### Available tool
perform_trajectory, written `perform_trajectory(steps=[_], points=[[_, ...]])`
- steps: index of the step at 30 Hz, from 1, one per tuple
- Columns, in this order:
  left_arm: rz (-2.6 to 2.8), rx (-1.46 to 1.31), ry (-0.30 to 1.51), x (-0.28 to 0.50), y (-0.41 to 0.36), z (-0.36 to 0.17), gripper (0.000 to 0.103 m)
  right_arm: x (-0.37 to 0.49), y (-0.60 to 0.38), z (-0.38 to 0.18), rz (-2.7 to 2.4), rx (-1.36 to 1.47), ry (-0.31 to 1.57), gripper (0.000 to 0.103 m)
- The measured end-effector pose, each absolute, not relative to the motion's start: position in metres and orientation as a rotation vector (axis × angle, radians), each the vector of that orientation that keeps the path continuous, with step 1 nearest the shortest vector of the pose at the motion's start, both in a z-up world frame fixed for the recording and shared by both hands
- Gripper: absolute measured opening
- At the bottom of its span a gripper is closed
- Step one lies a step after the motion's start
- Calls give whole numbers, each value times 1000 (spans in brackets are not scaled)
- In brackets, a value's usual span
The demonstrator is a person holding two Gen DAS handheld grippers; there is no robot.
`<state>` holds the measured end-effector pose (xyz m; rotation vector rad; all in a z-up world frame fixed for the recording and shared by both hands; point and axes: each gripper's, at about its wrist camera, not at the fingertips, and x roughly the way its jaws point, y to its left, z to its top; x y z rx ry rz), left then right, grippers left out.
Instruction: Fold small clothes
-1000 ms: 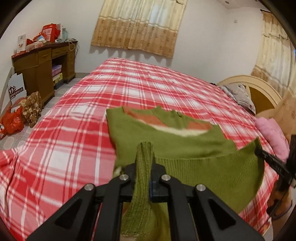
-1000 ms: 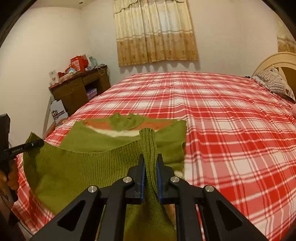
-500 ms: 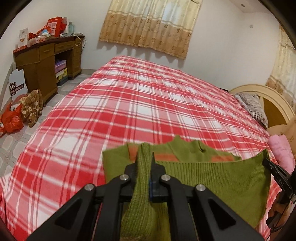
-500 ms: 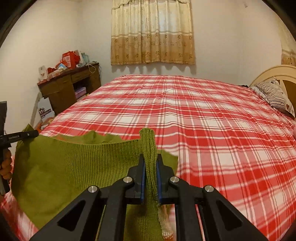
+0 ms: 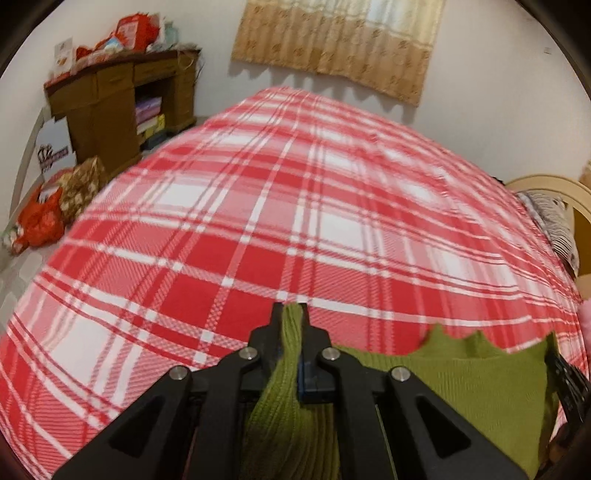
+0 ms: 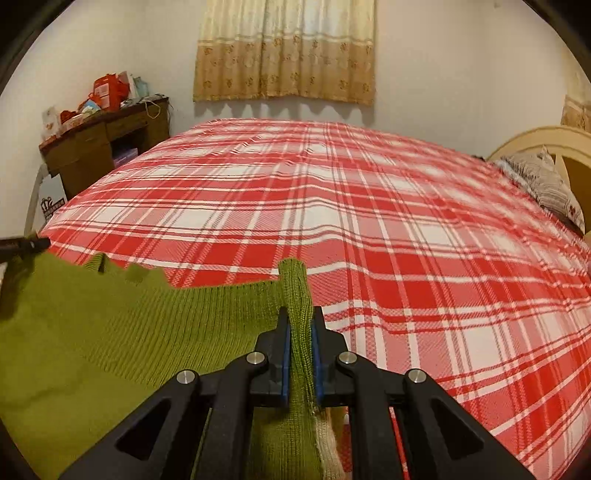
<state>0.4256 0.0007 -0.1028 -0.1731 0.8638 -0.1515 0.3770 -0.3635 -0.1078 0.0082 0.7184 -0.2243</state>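
A bed (image 5: 295, 221) covered in a red-and-white plaid sheet is filling most of both views, stretching away toward the far wall where a beige patterned curtain (image 6: 284, 51) is hanging. A curved pale wooden headboard (image 6: 535, 140) is rising at the bed's right end, with a patterned pillow (image 6: 546, 184) lying against it on the sheet. Off the bed's left edge a brown wooden desk (image 5: 110, 99) is standing against the wall, carrying a clutter of red boxes and packets (image 5: 125, 29) on its top, while a red bag (image 5: 40, 221) and a brown patterned bundle (image 5: 81, 184) are sitting on the floor beside it. At the near edge of the bed a green knitted sweater (image 6: 110, 332) is being held up as a sheet of ribbed fabric stretched between the two grippers, its jagged upper edge showing above the plaid. The left gripper (image 5: 293, 314) is clamping down narrowly on one bunched corner of the sweater, the knit bulging up between its black fingers. The right gripper (image 6: 299, 321) is likewise pinching the opposite corner tightly between its blue pads, with a strip of green knit standing above the fingertips and a paler cream edge hanging just below.
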Motion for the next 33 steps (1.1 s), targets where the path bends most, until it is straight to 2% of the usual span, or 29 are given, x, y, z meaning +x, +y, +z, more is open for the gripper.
perform_trajectory(steps=[5, 8, 9, 10, 11, 12, 16, 18, 19, 21, 26, 33], points=[[-131, -205, 933, 435, 3, -115, 9, 391, -368, -125, -246, 13, 823, 9], [-106, -168, 934, 434, -3, -114, 11, 391, -371, -127, -249, 34, 837, 18], [-101, -159, 933, 433, -4, -113, 11, 390, -374, -126, -258, 47, 834, 30], [-97, -157, 931, 433, -3, -112, 12, 389, -377, -127, -250, 69, 839, 55], [-91, -157, 931, 432, -2, -110, 12, 387, -382, -127, -219, 116, 851, 65], [-79, -152, 933, 430, 0, -107, 12, 384, -386, -126, -197, 154, 846, 68], [-59, -62, 885, 398, 7, -80, 12, 304, -403, -76, -289, 291, 557, 68], [-55, 14, 847, 373, 5, -66, 12, 271, -395, -64, -291, 266, 539, 64], [-70, 44, 828, 358, 2, -61, 12, 260, -387, -64, -277, 239, 562, 48], [-133, 81, 799, 324, -9, -54, 12, 242, -370, -69, -238, 203, 608, 30], [-282, 57, 827, 250, -43, -67, 12, 206, -314, -87, -134, 145, 647, 27], [-266, 183, 830, 211, -91, -95, 12, 194, -294, -137, -160, 192, 757, 27]])
